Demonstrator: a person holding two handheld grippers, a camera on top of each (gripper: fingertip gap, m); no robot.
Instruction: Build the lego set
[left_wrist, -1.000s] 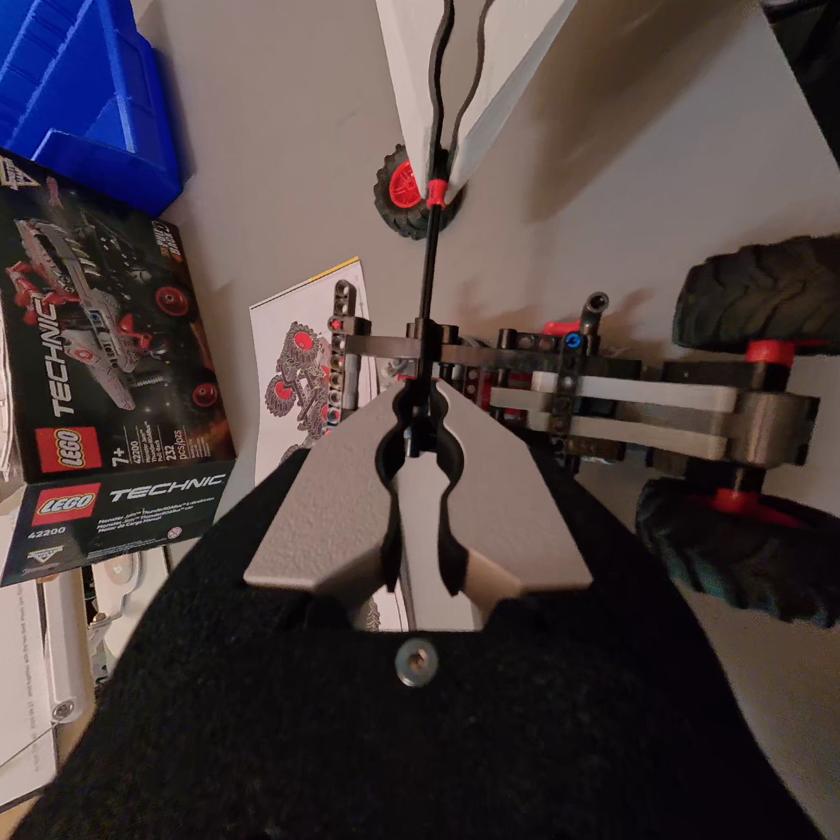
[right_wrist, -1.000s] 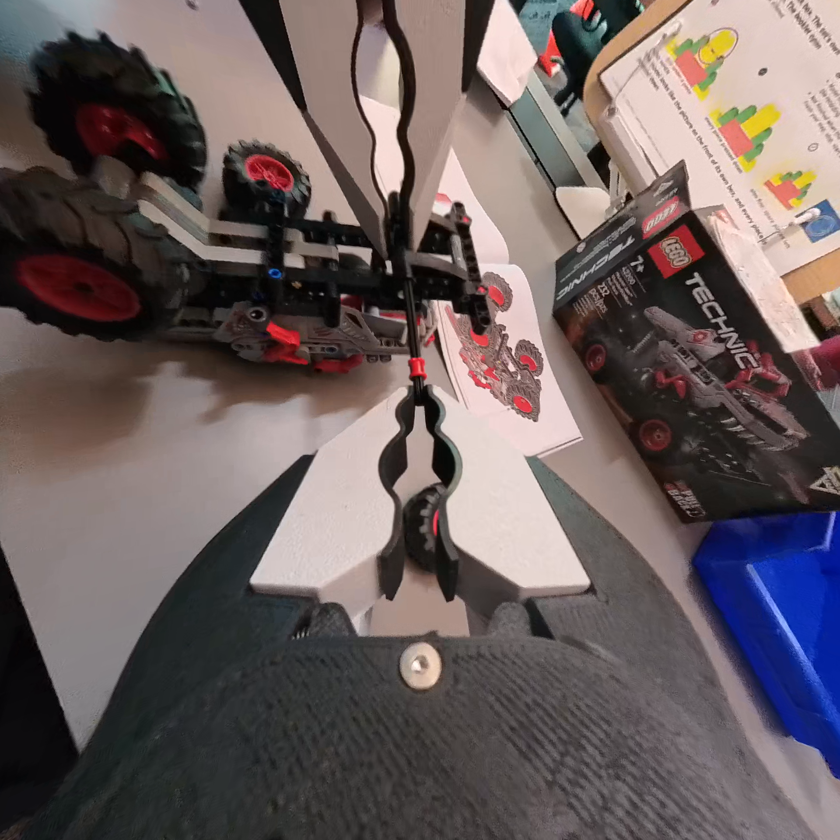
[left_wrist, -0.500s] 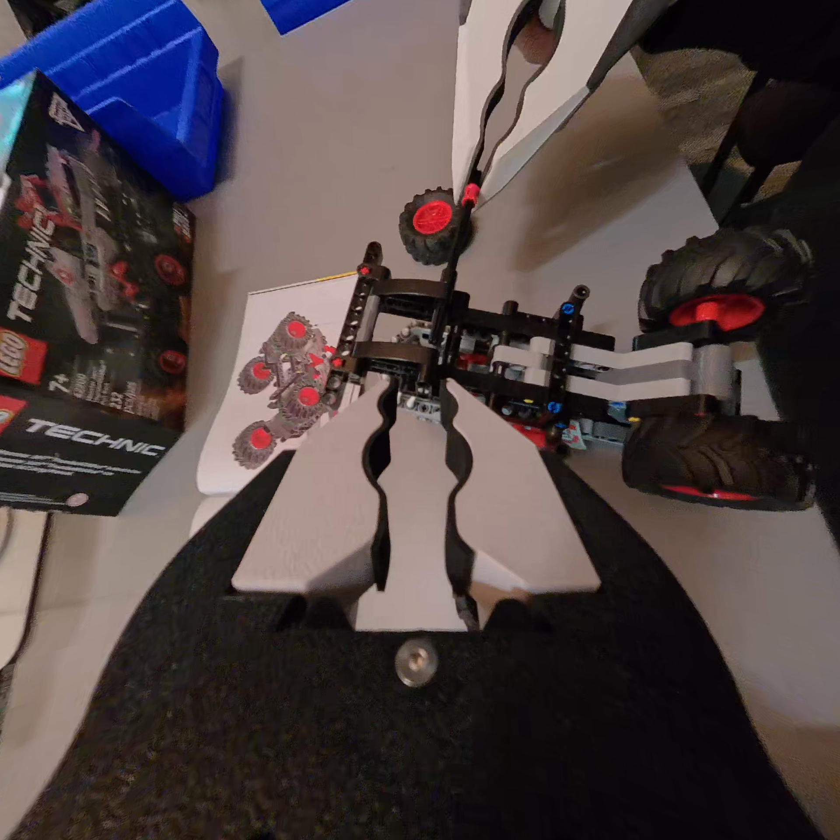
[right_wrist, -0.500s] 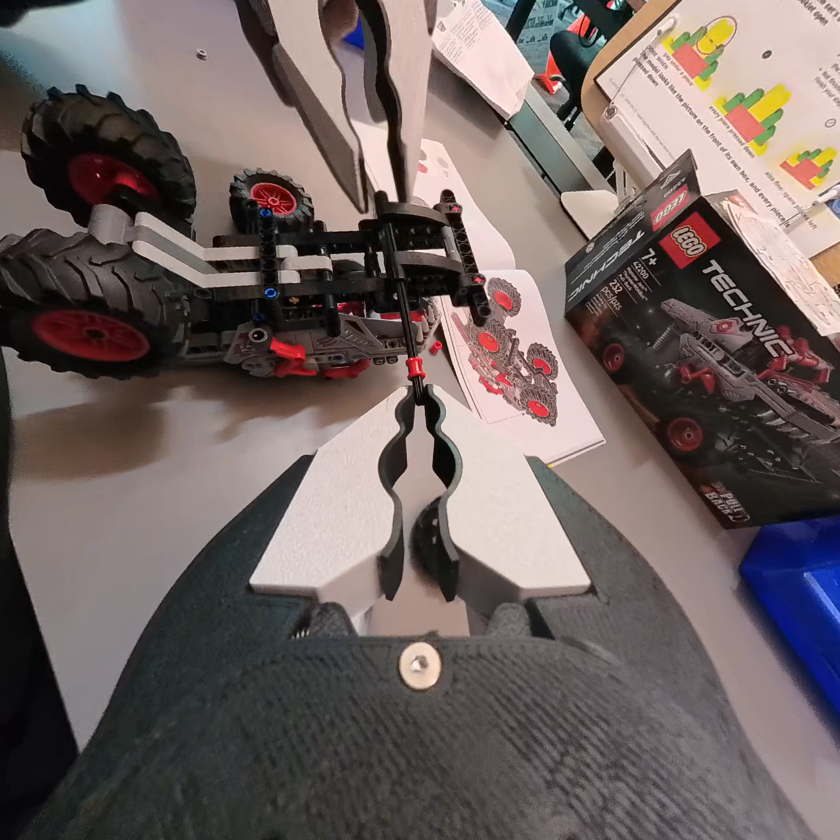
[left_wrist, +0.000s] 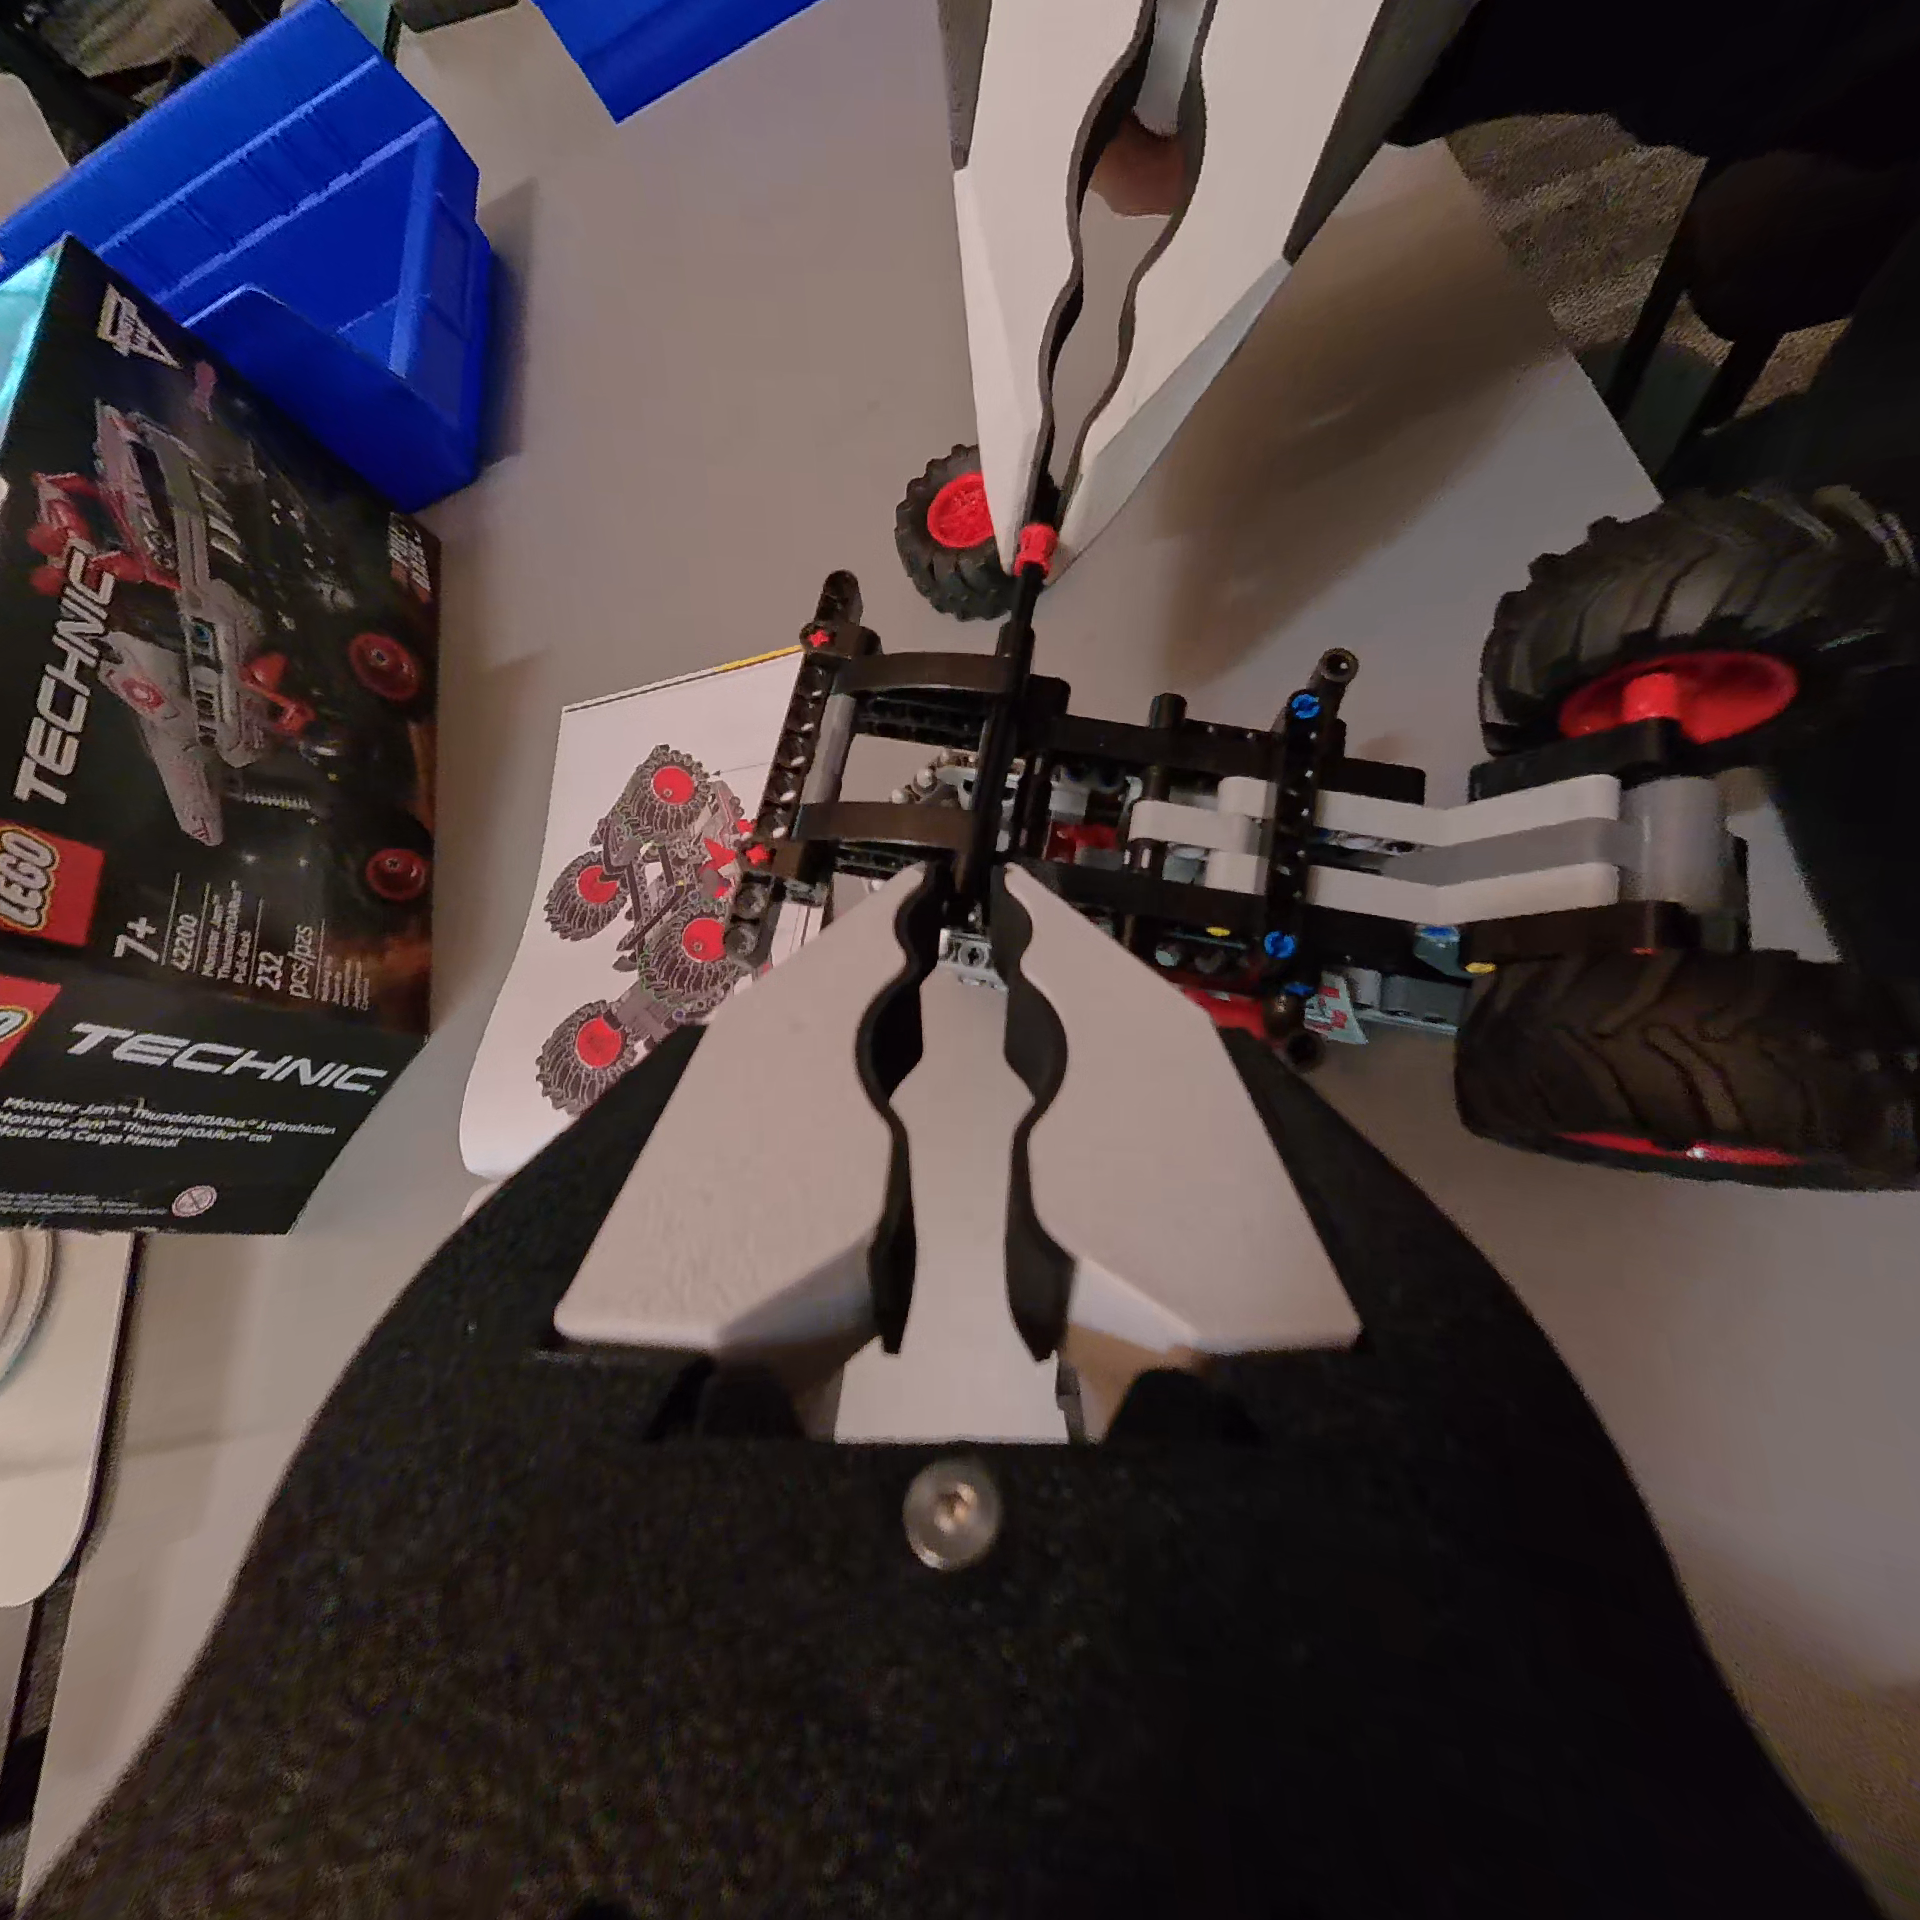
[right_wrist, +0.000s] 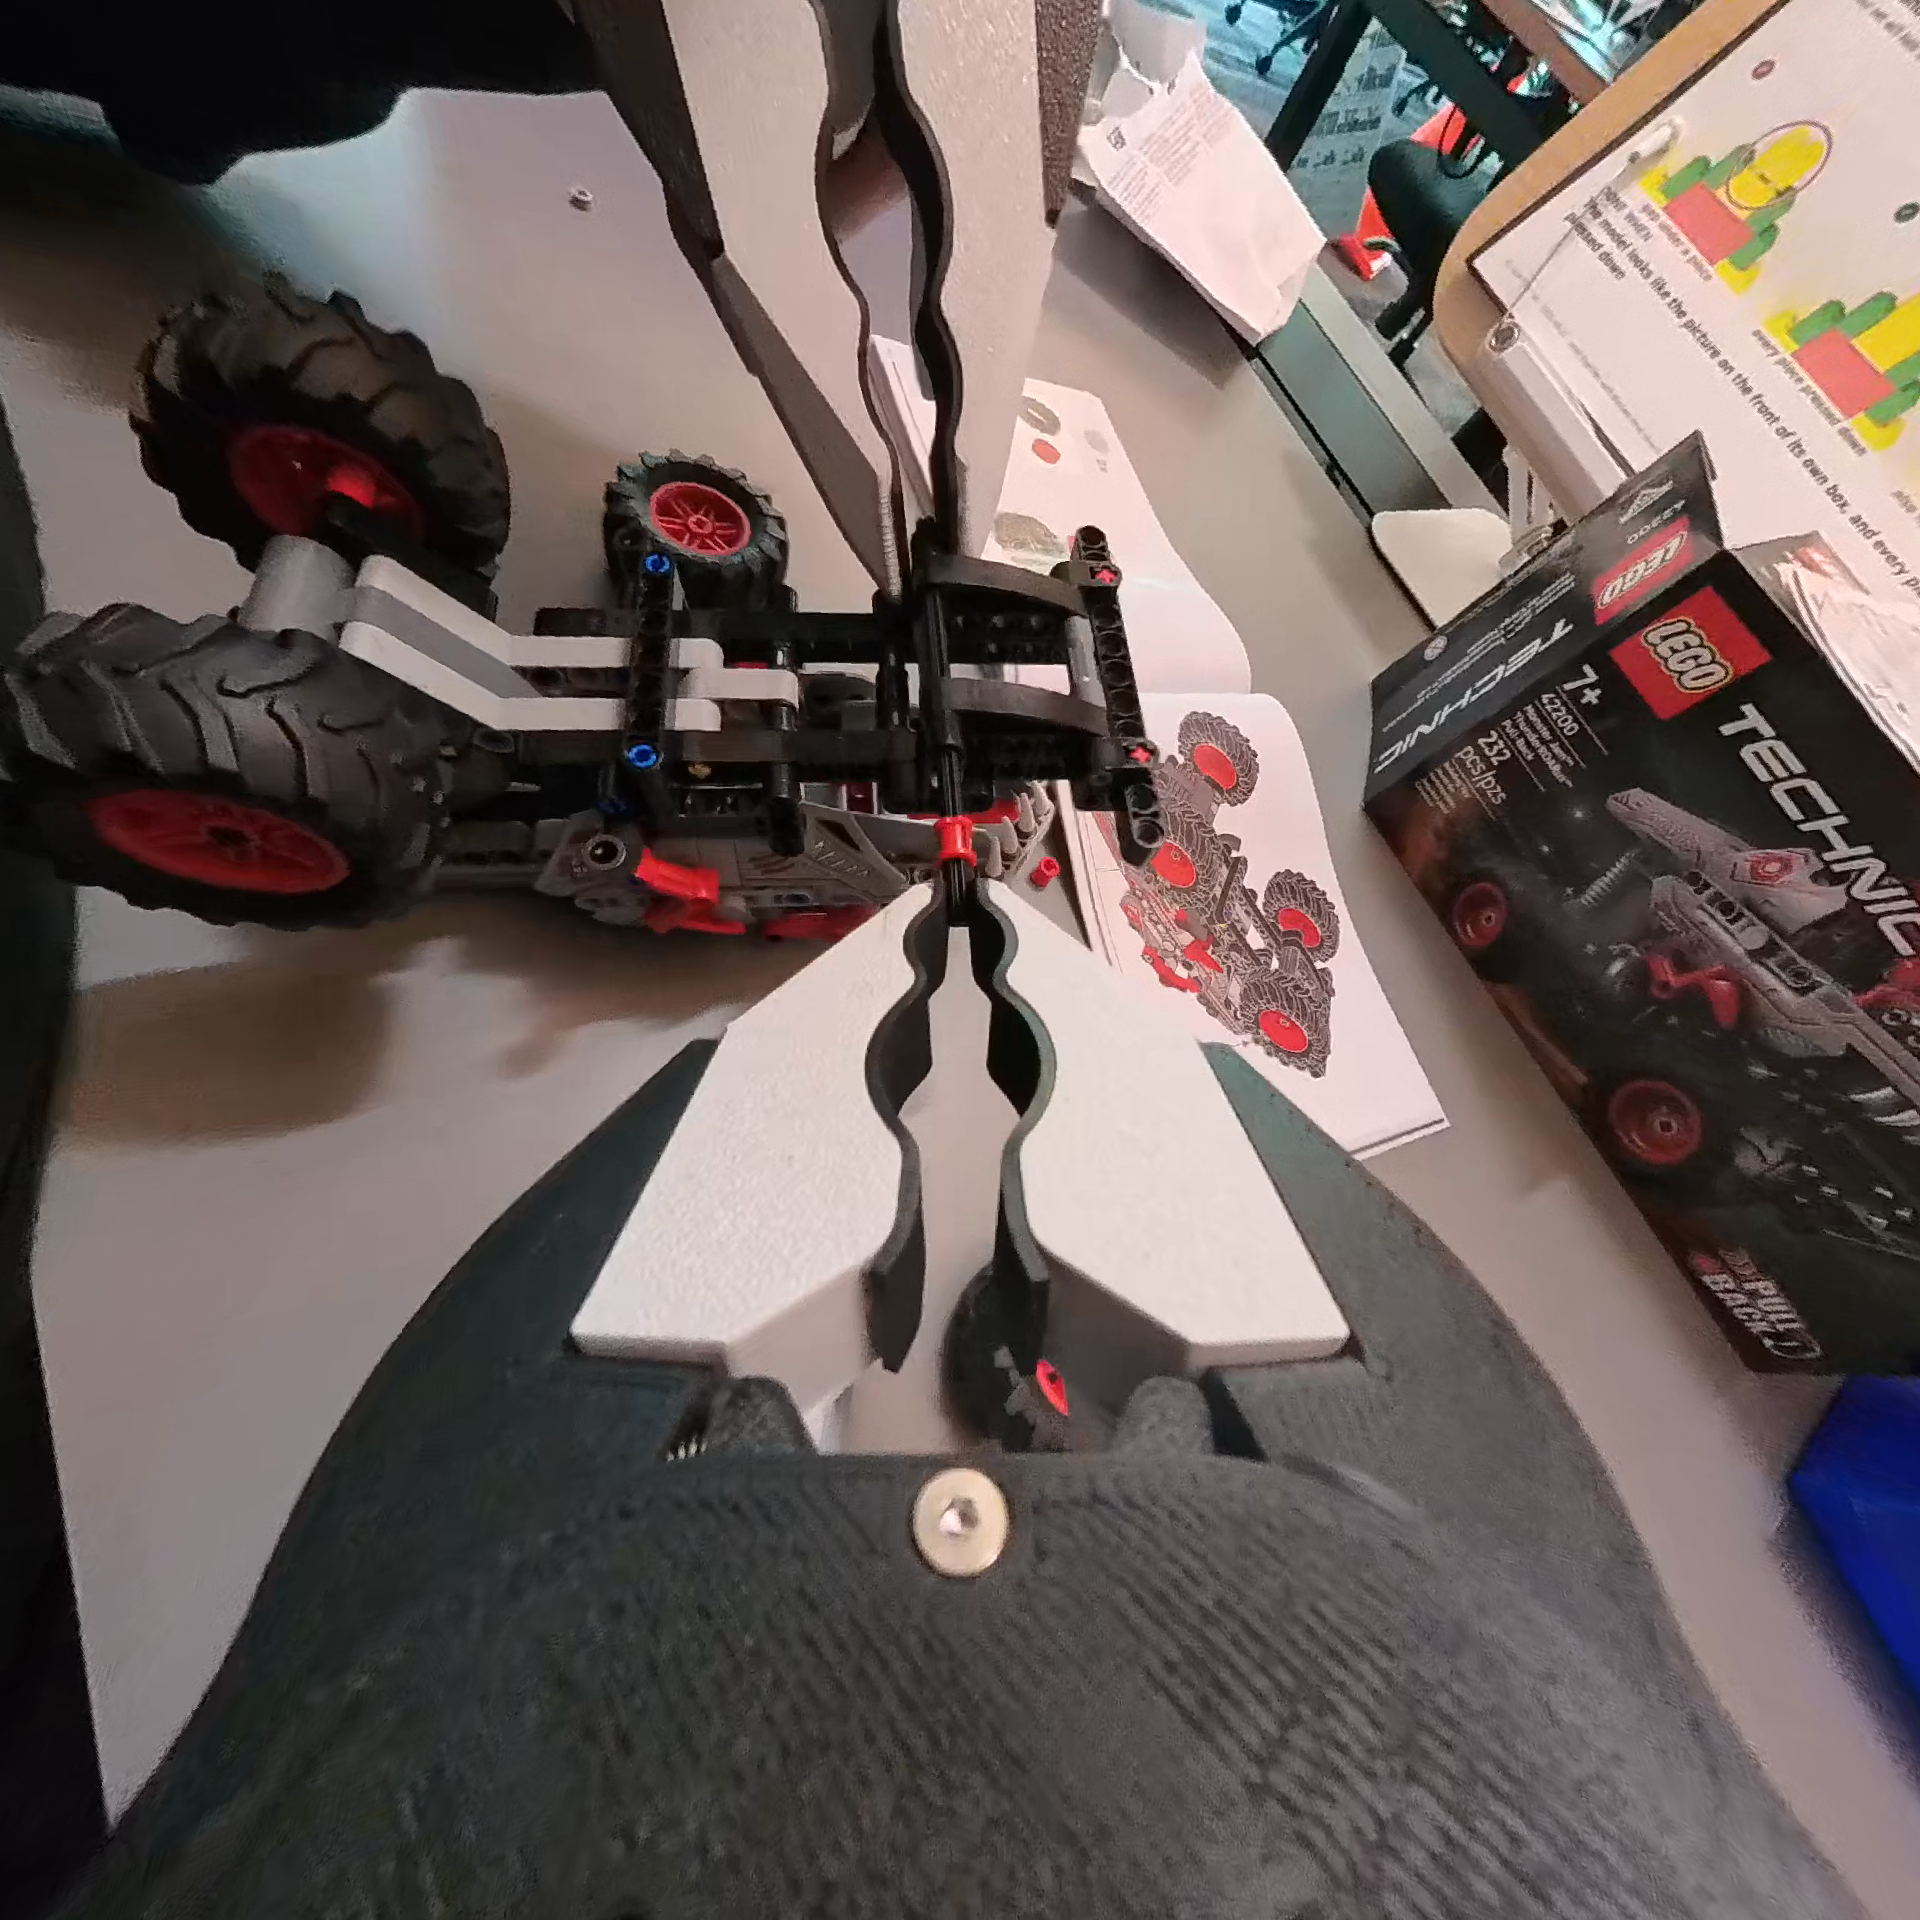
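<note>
A partly built truck chassis (left_wrist: 1164, 727) of black, white and grey beams lies on the grey table, with two big red-hubbed tyres (left_wrist: 1662, 1049) at one end. It also shows in the right wrist view (right_wrist: 582, 665). A thin black axle (left_wrist: 997, 727) with a red bush (right_wrist: 953, 837) runs through its black front frame. My left gripper (left_wrist: 964, 885) is shut on the axle's near end. My right gripper (right_wrist: 961, 899) is shut on the other end, just past the bush. The two grippers face each other across the frame.
One small red-hubbed wheel (left_wrist: 951, 530) lies under my right gripper, and another (right_wrist: 696, 520) lies behind the chassis. The open instruction booklet (right_wrist: 1278, 935) and the set's box (right_wrist: 1683, 862) lie beside the model. Blue bins (left_wrist: 301, 270) stand past the box. The table edge (left_wrist: 1558, 343) is close.
My left gripper let go of the axle and drew back, then came in and closed on its end again. My right gripper kept hold throughout.
</note>
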